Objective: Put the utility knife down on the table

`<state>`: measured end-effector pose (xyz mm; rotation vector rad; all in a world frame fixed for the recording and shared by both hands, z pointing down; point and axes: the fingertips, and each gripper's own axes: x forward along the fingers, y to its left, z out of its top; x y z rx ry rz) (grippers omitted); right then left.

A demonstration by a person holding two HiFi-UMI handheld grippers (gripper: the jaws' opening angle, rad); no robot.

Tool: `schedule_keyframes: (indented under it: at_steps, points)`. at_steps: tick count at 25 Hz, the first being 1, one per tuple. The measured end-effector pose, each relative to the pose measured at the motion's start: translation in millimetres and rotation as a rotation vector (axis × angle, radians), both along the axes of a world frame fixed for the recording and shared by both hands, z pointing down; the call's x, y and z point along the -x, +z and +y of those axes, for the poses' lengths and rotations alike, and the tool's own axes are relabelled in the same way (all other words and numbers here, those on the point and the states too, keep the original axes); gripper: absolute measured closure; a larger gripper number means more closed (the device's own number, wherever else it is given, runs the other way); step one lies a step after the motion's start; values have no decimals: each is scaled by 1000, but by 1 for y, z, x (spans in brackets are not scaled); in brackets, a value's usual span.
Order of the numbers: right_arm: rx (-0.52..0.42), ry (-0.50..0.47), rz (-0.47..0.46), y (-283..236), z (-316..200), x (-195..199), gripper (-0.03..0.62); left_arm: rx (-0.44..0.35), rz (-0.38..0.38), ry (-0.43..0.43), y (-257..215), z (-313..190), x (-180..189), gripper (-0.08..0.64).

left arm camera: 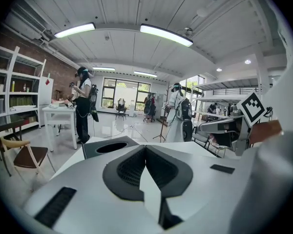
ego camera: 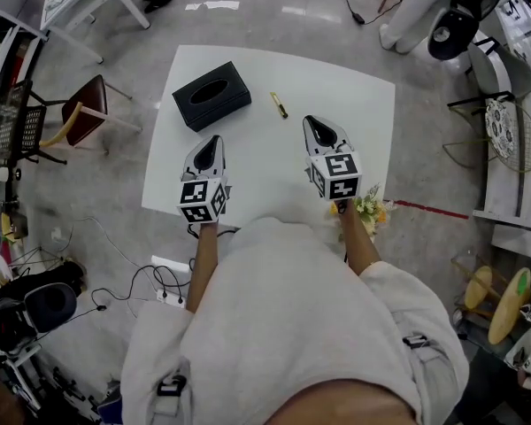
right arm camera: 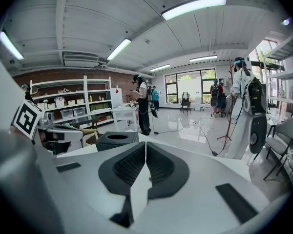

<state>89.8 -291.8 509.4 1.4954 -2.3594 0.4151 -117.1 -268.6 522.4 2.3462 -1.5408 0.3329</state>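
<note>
The utility knife (ego camera: 279, 104), slim with yellow and black parts, lies flat on the white table (ego camera: 363, 113), toward its far middle. Nothing touches it. My right gripper (ego camera: 311, 120) hovers just right of and nearer than the knife, with its jaws shut and nothing between them; in the right gripper view its fingertips (right arm camera: 145, 143) meet. My left gripper (ego camera: 214, 138) hangs over the table's near left part, also shut and empty, and its jaws close on each other in the left gripper view (left arm camera: 145, 146).
A black tissue box (ego camera: 211, 95) stands on the table's far left, ahead of the left gripper. A small bunch of flowers (ego camera: 369, 206) sits at the near right edge. A brown chair (ego camera: 81, 113) stands left of the table. Cables lie on the floor.
</note>
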Motion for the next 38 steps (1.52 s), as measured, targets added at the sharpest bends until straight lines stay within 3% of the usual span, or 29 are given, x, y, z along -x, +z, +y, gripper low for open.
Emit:
schedule_keyframes:
  at_steps: [14, 38]
  points:
    - [-139, 6, -27, -60, -15, -7, 560, -135, -19, -1, -59, -22, -8, 541]
    - [-120, 11, -12, -47, -13, -17, 560, -123, -20, -4, -51, -16, -18, 541]
